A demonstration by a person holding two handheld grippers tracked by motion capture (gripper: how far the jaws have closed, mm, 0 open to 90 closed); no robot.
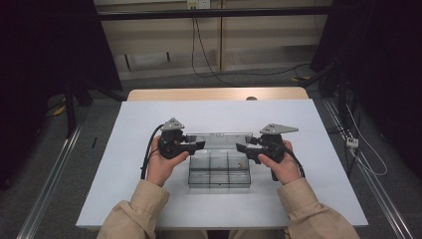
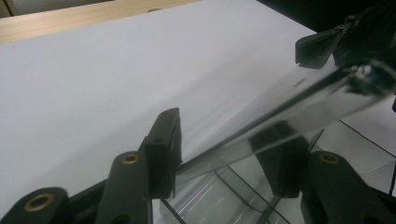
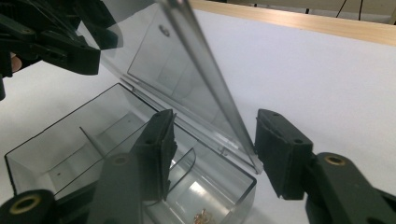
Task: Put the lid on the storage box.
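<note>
A clear plastic compartment box (image 1: 219,172) sits mid-table with its hinged lid (image 1: 219,139) tilted up. My left gripper (image 1: 199,145) is at the lid's left end and my right gripper (image 1: 242,148) at its right end. In the left gripper view the lid's edge (image 2: 280,109) runs between the parted jaws of the left gripper (image 2: 224,149), close to the left pad. In the right gripper view the lid (image 3: 205,79) stands between the jaws of the right gripper (image 3: 215,140), with a gap on both sides. A small brownish item (image 3: 203,215) lies in one compartment.
The box rests on a white tabletop (image 1: 149,119) with a wooden strip (image 1: 214,93) along the far edge. Cables (image 1: 204,55) trail over the floor behind, and dark stands flank the table. The person's sleeves (image 1: 139,209) enter from the bottom.
</note>
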